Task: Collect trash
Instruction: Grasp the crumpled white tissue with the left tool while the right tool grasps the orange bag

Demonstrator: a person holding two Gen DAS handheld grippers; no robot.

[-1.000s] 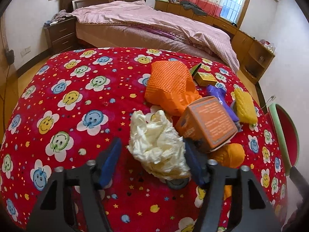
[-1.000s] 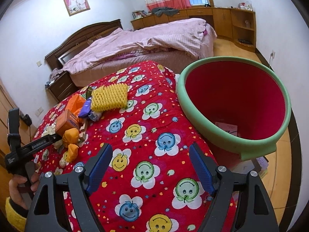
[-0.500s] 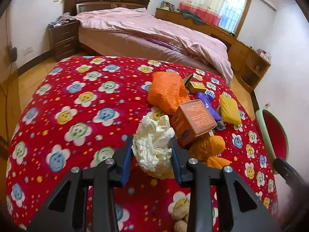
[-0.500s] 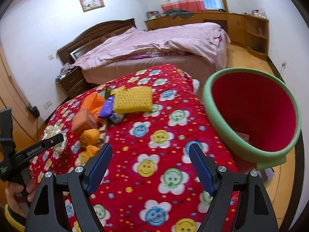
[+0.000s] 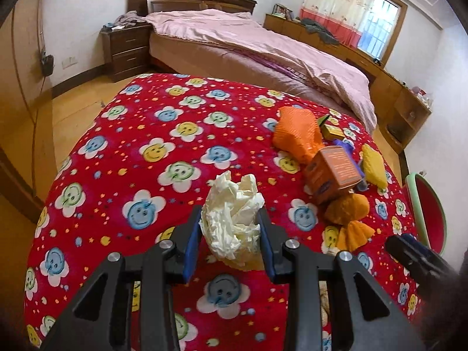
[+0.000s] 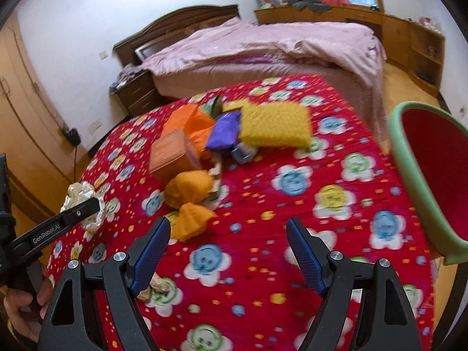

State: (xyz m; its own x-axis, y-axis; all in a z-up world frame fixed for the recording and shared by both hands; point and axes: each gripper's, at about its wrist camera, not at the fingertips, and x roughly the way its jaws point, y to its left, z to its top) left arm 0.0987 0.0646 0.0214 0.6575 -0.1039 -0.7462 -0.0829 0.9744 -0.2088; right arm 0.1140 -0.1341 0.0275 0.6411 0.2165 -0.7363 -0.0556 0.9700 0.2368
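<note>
My left gripper (image 5: pixel 231 225) is shut on a crumpled cream paper wad (image 5: pixel 234 219), held just above the red smiley tablecloth (image 5: pixel 146 175); the same wad (image 6: pixel 84 204) shows at the left of the right wrist view, pinched by that gripper. To its right lies a trash pile: an orange box (image 5: pixel 333 172), orange wrappers (image 5: pixel 348 213), an orange foam net (image 5: pixel 298 134), a yellow foam net (image 6: pixel 275 125) and a purple wrapper (image 6: pixel 223 131). My right gripper (image 6: pixel 228 242) stands open above the cloth, nothing between its fingers. The red bin with a green rim (image 6: pixel 430 181) sits right of the table.
A bed with a pink cover (image 5: pixel 263 49) stands behind the table, a dark nightstand (image 5: pixel 125 49) to its left. Wooden cabinets (image 6: pixel 409 38) line the far wall. Small brown bits (image 6: pixel 155 288) lie on the cloth near my right gripper. A hand (image 6: pixel 20 304) holds the left gripper.
My left gripper closed on the paper wad and lifted it back from the pile. My right gripper swung left, from the bin toward the trash pile, staying open.
</note>
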